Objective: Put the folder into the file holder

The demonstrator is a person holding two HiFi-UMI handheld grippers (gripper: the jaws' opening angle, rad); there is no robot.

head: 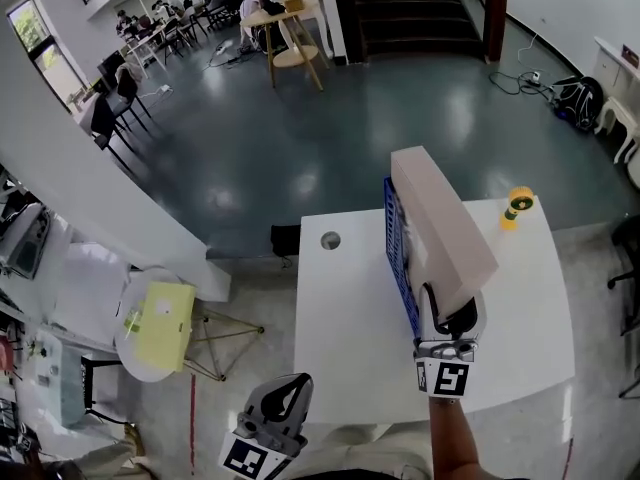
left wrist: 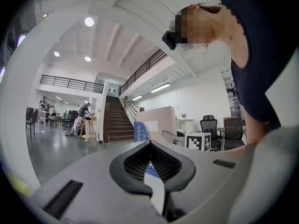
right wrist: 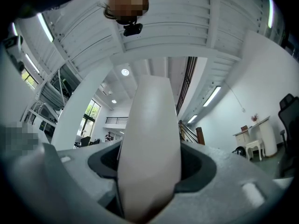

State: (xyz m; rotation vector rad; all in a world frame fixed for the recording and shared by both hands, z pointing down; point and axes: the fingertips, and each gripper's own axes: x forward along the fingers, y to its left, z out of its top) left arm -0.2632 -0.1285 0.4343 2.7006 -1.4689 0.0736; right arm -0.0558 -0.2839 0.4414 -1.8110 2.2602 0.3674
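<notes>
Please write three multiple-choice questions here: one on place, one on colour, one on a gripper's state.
1. Where is the small yellow object? A) white table's near left corner B) in the file holder C) table's far right corner
2. File holder's colour? A) blue B) red C) green
3. The right gripper is: A) open, empty B) shut on the folder C) shut on the file holder
Answers: C, it stands at that corner; A, its mesh wall is blue; B, its jaws clamp the pale folder.

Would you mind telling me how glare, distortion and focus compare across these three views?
Head view: sharp, with pale glare patches on the grey floor. Left gripper view: fisheye curve, dark corners, bright ceiling lamp. Right gripper view: the folder looms close and soft.
</notes>
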